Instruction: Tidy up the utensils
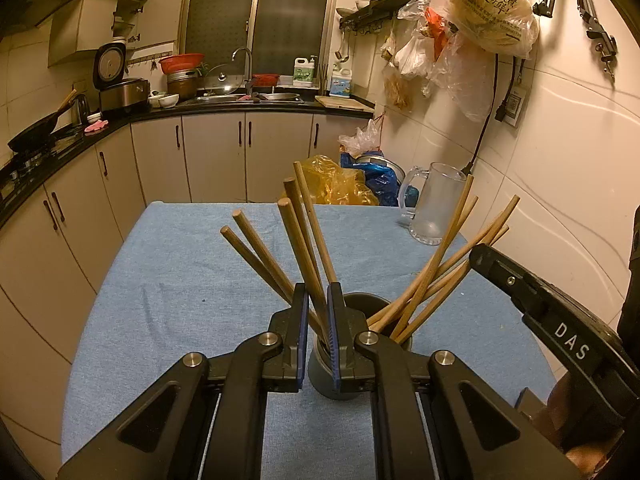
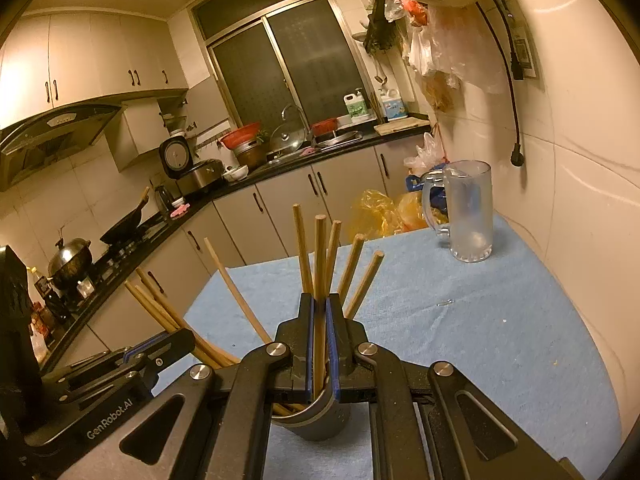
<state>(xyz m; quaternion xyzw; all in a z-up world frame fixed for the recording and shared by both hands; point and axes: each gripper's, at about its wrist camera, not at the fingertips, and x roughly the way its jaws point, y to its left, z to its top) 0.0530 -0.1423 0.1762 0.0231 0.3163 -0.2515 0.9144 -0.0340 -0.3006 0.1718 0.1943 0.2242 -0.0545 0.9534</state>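
Both my tongs pinch chopsticks: right tongs [image 2: 319, 312] hold one chopstick [image 2: 320, 264], left tongs [image 1: 318, 300] narrow around another [image 1: 298, 240], over the grey holder [image 1: 340, 376] on the blue surface [image 1: 180, 280].

Left gripper [image 1: 318, 328] fills the bottom centre of the frame, blue-padded fingers [image 1: 303, 332] set narrow w/ one chopstick [image 1: 302, 240] running up between them; contact can't be made out. Behind the fingers a grey holder cup [image 1: 320, 376] stands on the blue tablecloth [image 1: 180, 300], w/ wooden chopsticks [image 1: 440, 264] fanning out, some to the upper left, others to the right. Right gripper [image 1: 560, 320] reaches in from the right edge, its tip at the right-hand bunch, & a frosted glass mug [image 1: 436, 204] stands upright at the cloth's far right corner, well apart from the cup.
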